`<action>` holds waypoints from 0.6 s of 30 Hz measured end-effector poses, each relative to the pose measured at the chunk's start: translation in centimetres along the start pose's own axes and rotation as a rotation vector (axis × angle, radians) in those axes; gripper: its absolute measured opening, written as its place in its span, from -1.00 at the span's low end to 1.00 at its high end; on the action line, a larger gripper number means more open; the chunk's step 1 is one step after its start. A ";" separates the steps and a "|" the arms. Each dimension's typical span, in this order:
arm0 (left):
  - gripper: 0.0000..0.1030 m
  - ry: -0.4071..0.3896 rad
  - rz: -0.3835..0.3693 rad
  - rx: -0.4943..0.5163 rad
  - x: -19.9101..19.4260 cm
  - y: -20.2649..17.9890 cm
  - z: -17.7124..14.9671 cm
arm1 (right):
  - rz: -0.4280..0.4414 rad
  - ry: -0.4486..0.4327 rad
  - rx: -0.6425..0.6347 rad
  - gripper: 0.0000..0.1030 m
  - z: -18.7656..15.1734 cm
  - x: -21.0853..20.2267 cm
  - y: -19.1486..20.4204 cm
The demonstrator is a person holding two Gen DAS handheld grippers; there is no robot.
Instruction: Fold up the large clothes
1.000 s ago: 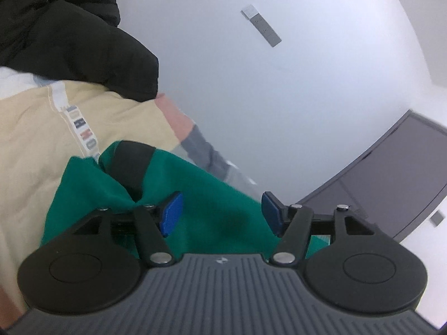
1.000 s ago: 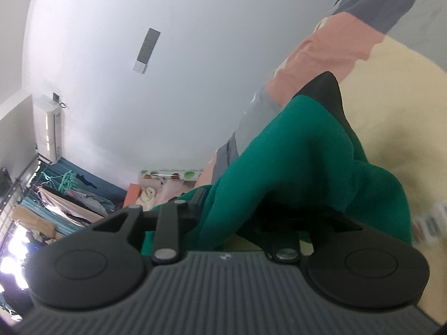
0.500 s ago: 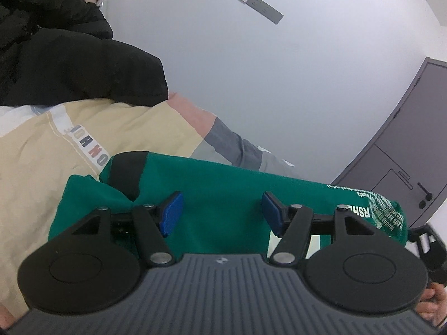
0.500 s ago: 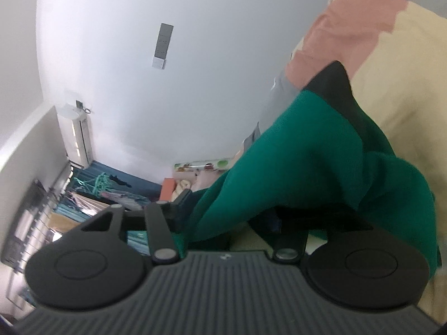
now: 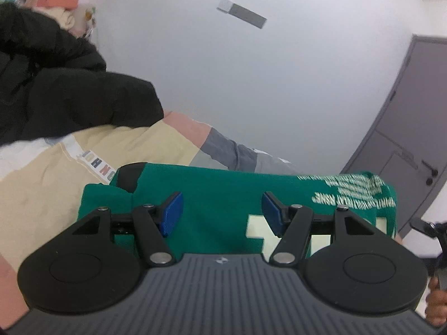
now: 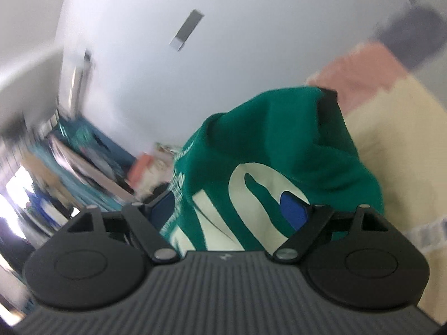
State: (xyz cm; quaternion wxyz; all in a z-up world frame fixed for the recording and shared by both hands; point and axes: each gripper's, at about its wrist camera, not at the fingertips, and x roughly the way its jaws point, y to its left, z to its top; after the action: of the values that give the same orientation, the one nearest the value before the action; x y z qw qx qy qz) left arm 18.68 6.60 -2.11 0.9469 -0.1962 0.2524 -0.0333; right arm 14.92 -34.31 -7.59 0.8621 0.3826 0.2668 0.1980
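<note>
A green sweatshirt [image 5: 223,192] with pale printed letters and a black cuff lies folded on a bed with a patchwork cover [image 5: 42,178]. My left gripper [image 5: 220,209] is open just above the near edge of the sweatshirt, its blue pads apart, holding nothing. In the right wrist view the same sweatshirt [image 6: 282,150] bulges up between the fingers. My right gripper [image 6: 229,209] is open, with the cloth lying between its blue pads. The view is blurred by motion.
A black jacket [image 5: 56,97] lies on the bed at the far left. A white wall [image 5: 251,83] stands behind the bed and a grey door [image 5: 405,139] at the right. A cluttered clothes rack [image 6: 69,173] shows at the left of the right wrist view.
The right gripper has opened and let go of the sweatshirt, whose printed side now shows. The left gripper has tilted so the door and the folded garment's full width come into view.
</note>
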 end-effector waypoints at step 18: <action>0.31 0.084 0.142 0.058 4.9 1.0 -0.3 | -0.277 0.016 -0.466 0.37 -0.7 10.7 2.2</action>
State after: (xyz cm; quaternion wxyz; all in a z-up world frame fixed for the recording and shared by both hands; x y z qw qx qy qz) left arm 22.73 6.64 -4.97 0.9407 -0.1489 0.3043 0.0183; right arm 22.52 -26.73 -9.57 0.9436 0.1322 0.2706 0.1374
